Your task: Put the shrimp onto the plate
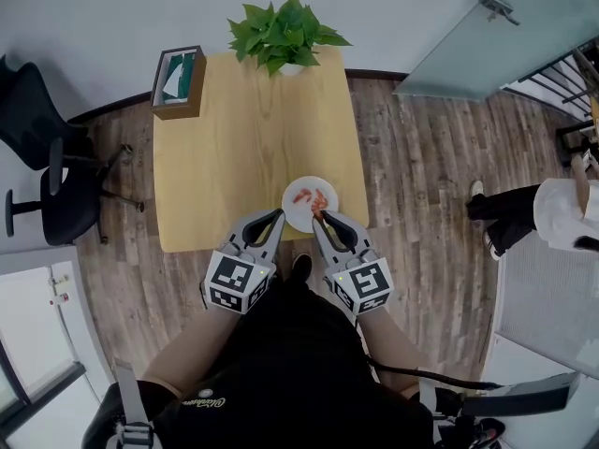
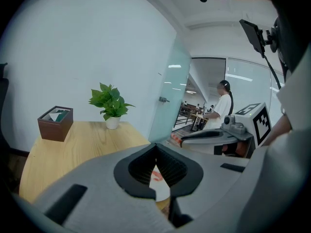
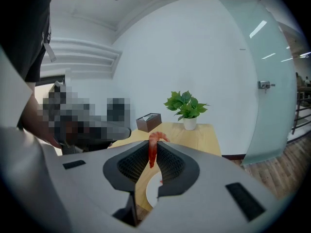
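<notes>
A white plate (image 1: 301, 215) sits at the near edge of the wooden table (image 1: 234, 148), with red shrimp (image 1: 309, 195) lying on it. My right gripper (image 1: 321, 217) is at the plate's near rim, shut on one red shrimp (image 3: 152, 150) that hangs upright between the jaws, above the plate (image 3: 152, 189). My left gripper (image 1: 279, 215) rests at the plate's near left side, shut with nothing in it. Through its closed jaws the left gripper (image 2: 156, 148) view shows a slice of the plate (image 2: 162, 189) with a shrimp (image 2: 156, 177).
A brown tissue box (image 1: 178, 80) stands at the table's far left corner and a potted plant (image 1: 284, 34) at its far edge. A black office chair (image 1: 42, 162) is to the left. A person (image 1: 547, 215) is at the right by a glass door (image 1: 487, 36).
</notes>
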